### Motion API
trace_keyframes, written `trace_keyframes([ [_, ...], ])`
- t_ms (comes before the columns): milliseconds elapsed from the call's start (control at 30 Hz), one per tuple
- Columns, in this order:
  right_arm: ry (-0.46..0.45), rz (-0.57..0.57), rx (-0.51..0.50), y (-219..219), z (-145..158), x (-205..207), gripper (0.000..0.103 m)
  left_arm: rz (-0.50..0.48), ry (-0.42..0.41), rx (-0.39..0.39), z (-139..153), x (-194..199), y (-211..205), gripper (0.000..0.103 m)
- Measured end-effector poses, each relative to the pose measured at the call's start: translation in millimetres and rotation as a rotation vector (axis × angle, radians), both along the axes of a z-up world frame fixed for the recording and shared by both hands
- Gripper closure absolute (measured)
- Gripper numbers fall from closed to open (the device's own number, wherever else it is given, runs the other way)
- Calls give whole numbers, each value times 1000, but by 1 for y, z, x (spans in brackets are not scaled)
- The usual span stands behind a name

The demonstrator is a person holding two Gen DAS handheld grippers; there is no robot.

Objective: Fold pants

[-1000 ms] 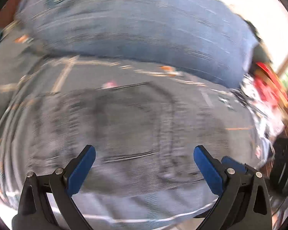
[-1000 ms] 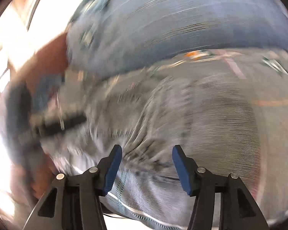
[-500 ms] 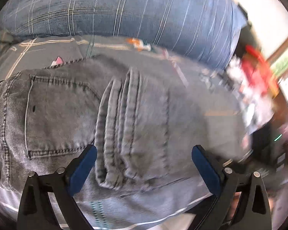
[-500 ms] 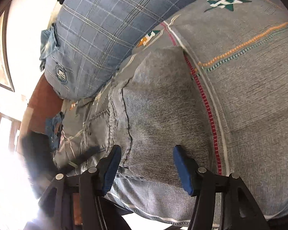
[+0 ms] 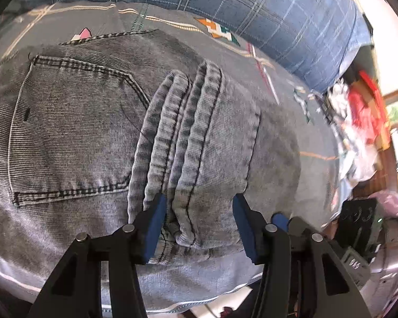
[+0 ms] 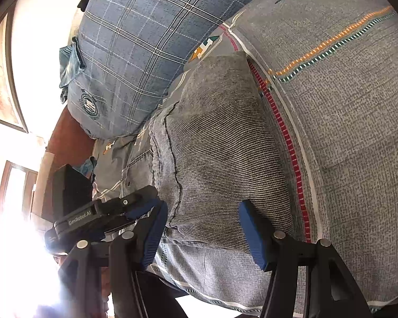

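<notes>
Presently catalogued: 1 pair of grey washed-denim pants [image 5: 98, 132], folded into a compact stack and lying on a grey patterned bedspread [image 6: 358, 132] near its front edge. Back pocket [image 5: 74, 129] faces up in the left wrist view, with 2 bunched leg hems [image 5: 177, 143] stacked just beside it, ribbed and creased. Left gripper [image 5: 199, 228]: blue-padded fingers [image 5: 154, 228] partly spread, straddling the near edge of the hem bundle; jaws have not closed on the cloth, and whether the pads touch it cannot be told. Right gripper [image 6: 201, 235]: blue pads set apart at similar width, poised over the folded end of the pants [image 6: 220, 159], nothing clamped between them. In the right wrist view the left gripper's black body [image 6: 98, 217] shows just beside the left pad. 1 blue plaid pillow [image 6: 135, 53] lies behind the pants, against the bedspread. Blurred red and white clutter [image 5: 363, 111] sits at the far right of the bed.
</notes>
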State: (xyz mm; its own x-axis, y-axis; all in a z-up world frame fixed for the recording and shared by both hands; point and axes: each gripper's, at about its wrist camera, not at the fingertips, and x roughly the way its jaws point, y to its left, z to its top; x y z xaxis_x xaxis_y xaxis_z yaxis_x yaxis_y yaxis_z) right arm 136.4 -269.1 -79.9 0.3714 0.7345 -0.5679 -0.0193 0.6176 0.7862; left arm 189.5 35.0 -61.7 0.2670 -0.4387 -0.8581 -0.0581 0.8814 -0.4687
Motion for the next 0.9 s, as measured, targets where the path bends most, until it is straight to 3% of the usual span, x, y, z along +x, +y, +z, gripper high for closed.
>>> trace_keyframes([
  [100, -1, 4, -1, 0, -1, 1, 43, -2, 9, 39, -5, 3, -6, 51],
  [133, -2, 3, -1, 0, -1, 0, 43, 4, 13, 51, -6, 4, -8, 57],
  [167, -3, 5, -3, 0, -1, 0, 43, 11, 14, 74, -6, 3, -11, 77],
  [200, -2, 5, -3, 0, -1, 0, 43, 17, 13, 130, -5, 4, -11, 88],
  [300, 3, 5, -2, 0, 0, 1, 43, 32, 13, 113, -11, 0, -8, 98],
  [367, 5, 10, -16, 2, 1, 2, 43, 50, -8, 116, -3, -10, -4, 99],
  [467, 0, 30, -49, 6, 7, 3, 43, 36, -110, 190, 17, -35, -11, 100],
  [567, 11, 49, -81, 7, 14, 5, 43, 48, -82, 204, -1, -42, -11, 99],
  [700, -77, 6, -58, -5, 52, 17, 43, 61, -84, 190, -4, -44, -7, 99],
  [800, -101, 10, 13, 0, 63, 55, 42, 57, -77, 185, -5, -39, -9, 99],
  [900, -18, 52, 7, 15, 33, 107, 42, 57, -77, 175, -9, -34, -9, 98],
])
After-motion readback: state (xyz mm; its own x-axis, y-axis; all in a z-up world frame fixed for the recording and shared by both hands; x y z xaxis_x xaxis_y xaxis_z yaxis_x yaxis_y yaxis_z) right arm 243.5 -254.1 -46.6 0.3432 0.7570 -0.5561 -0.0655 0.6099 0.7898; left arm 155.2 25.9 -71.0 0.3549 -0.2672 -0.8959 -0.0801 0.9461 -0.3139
